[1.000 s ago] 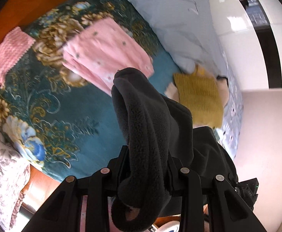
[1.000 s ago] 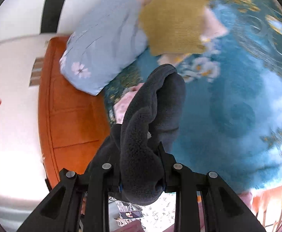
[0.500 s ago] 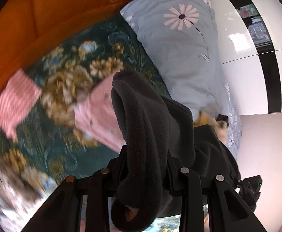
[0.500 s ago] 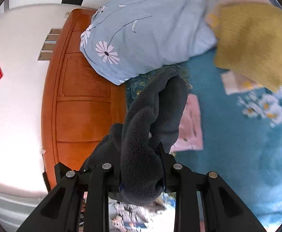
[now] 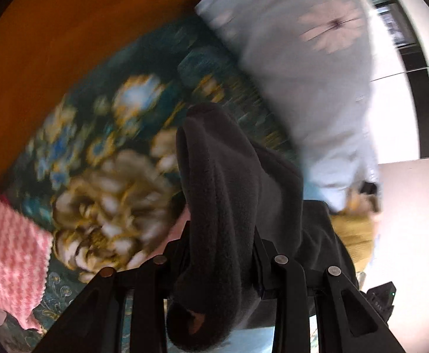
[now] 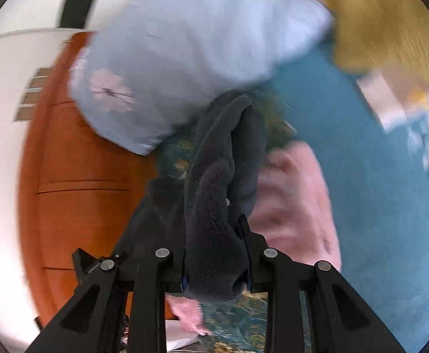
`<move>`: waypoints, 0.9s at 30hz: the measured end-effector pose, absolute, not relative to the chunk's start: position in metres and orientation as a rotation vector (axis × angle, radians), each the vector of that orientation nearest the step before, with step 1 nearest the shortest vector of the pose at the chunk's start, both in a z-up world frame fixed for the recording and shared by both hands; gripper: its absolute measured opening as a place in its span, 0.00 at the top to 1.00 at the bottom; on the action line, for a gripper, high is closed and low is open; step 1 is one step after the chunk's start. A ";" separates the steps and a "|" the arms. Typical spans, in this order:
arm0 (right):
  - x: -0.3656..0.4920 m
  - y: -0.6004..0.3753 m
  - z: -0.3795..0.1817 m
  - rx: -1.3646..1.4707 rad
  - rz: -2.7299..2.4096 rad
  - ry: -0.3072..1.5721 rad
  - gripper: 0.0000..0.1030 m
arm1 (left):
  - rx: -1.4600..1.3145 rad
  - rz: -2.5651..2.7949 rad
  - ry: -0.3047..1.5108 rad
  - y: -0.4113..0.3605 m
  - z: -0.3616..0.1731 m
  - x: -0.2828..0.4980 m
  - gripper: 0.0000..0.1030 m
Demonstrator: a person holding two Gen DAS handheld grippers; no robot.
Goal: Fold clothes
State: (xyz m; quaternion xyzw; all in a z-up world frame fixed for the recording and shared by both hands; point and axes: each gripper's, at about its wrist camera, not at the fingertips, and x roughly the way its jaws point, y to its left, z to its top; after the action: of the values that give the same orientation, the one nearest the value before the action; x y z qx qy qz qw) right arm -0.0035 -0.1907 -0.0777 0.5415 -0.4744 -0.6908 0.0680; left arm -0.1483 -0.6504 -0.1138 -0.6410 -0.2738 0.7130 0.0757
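A dark grey fleece garment (image 5: pixel 223 194) hangs bunched between the jaws of my left gripper (image 5: pixel 221 253), which is shut on it above the teal floral bedspread (image 5: pixel 102 153). My right gripper (image 6: pixel 216 253) is shut on another part of the same grey fleece (image 6: pixel 223 170). The garment stretches between the two grippers and hides both sets of fingertips. A folded pink garment (image 6: pixel 296 203) lies on the bed just right of the fleece in the right wrist view. Both views are blurred by motion.
A light blue pillow with daisies (image 5: pixel 308 67) (image 6: pixel 185 58) lies against the orange wooden headboard (image 5: pixel 67 29) (image 6: pixel 76 176). A mustard knit (image 6: pixel 390 20) (image 5: pixel 355 232) and a pink-and-white knit (image 5: pixel 8 259) lie on the bedspread. White wall lies beyond.
Both grippers have swung with the fleece toward the headboard and pillow. The pink garment has slid under the fleece in the left view; the pillow and headboard loom larger.
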 end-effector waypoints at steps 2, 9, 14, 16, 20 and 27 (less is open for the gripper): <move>0.018 -0.190 -0.105 1.690 -2.062 -1.495 0.73 | -2.002 2.104 -0.835 -0.659 -0.151 -0.131 0.66; 0.055 -0.181 -0.119 1.672 -2.071 -1.576 0.76 | -1.860 2.121 -0.834 -0.659 -0.155 -0.129 0.66; 0.058 -0.182 -0.121 1.684 -2.099 -1.545 0.77 | -1.786 2.130 -0.728 -0.643 -0.142 -0.138 0.64; 0.064 -0.181 -0.133 1.732 -2.076 -1.576 0.77 | -1.902 2.114 -0.737 -0.649 -0.166 -0.132 0.64; 0.074 -0.179 -0.142 1.741 -2.052 -1.642 0.67 | -1.954 2.063 -0.988 -0.673 -0.191 -0.113 0.55; 0.050 -0.185 -0.101 1.774 -2.197 -1.295 0.61 | -1.965 2.237 -0.981 -0.693 -0.144 -0.088 0.41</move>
State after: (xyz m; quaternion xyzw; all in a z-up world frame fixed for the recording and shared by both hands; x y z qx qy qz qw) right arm 0.0499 -0.1849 -0.1008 0.5708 -0.4169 -0.7072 0.0174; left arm -0.0883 -0.6934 -0.1441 -0.6268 -0.3129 0.7136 0.0033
